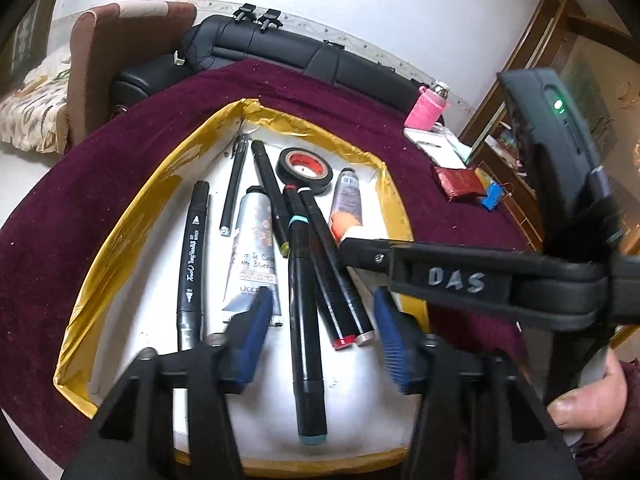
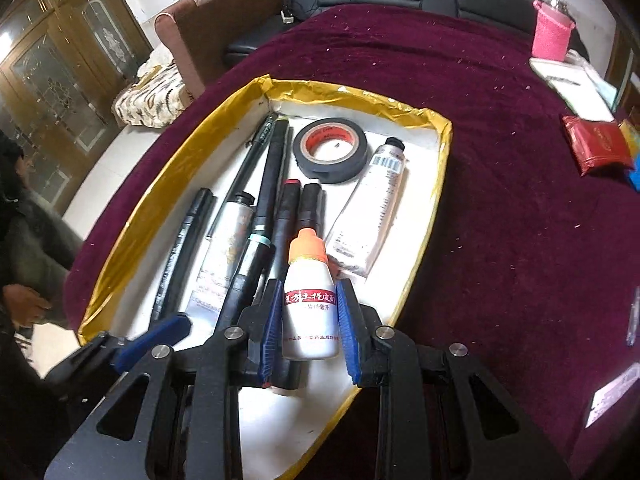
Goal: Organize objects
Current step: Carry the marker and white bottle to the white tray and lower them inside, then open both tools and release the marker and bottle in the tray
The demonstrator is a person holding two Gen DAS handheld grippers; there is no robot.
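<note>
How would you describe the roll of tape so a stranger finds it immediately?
Look in the gold-edged tray on the dark red cloth. At its far end, between the markers and a silver tube, lies the roll of tape: the only ring there, black with a red core.

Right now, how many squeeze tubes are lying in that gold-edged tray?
2: a floral tube among the markers, a silver tube by the right wall beside the tape roll. Others could hide underneath.

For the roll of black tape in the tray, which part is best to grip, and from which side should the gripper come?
Come from above and close across the ring wall of the black tape roll, one finger in the red-lined hole, one outside. It lies flat, so the wall faces up. Probably choose the front rim: a marker lies close on one side, the silver tube on the other.
</note>
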